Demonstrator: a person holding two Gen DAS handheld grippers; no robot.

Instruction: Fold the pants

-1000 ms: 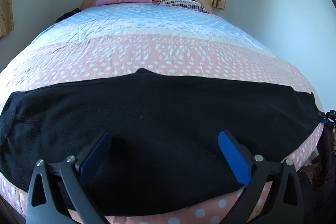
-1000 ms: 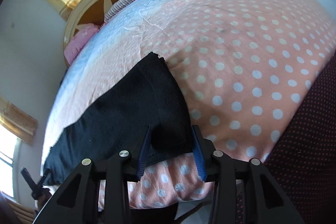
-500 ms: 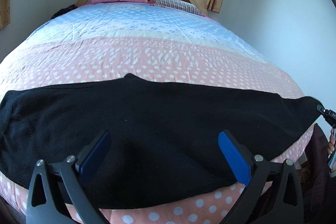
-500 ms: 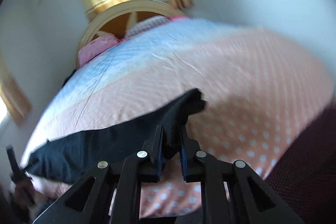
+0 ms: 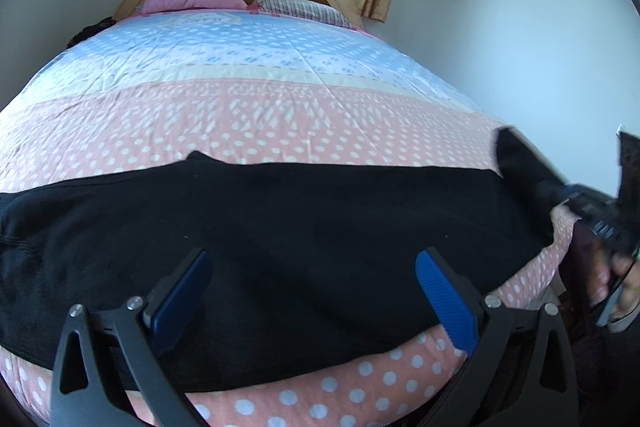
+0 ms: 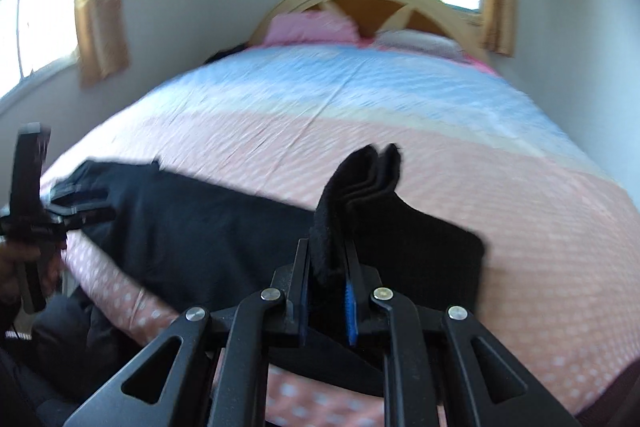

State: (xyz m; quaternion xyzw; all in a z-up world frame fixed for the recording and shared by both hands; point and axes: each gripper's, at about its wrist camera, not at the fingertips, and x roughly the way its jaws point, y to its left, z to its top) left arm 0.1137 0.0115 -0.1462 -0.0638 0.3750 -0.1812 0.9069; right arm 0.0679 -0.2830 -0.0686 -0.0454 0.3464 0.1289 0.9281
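While the black pants (image 5: 280, 227) are lying stretched sideways across the foot of the bed (image 5: 256, 115), the right gripper (image 6: 327, 269) is pinching one end of them, fingers pressed tight on a bunched wad of cloth that is sticking up between the blue pads (image 6: 349, 301). That end is lifting clear of the quilt, and a flap of fabric is already doubling over beside it. In the left wrist view the same gripper (image 5: 576, 197) is showing at the far right, with dark cloth rising off the bed towards it, though that edge of the picture is blurred.

Over on the other side, the left gripper (image 5: 312, 291) is hovering above the middle of the pants with its fingers spread wide and nothing between them, not touching the fabric as far as I can tell. In the right wrist view it is appearing at the far left edge, close to the waist end, too blurred to read.

So where is this standing? Early, I'd say. The garment is looking laid out flat in one long strip, possibly already folded leg on leg, and the crosswise fold is only just beginning. Carrying that raised end across to the other end, and any further fold and smoothing after it, are all remaining.
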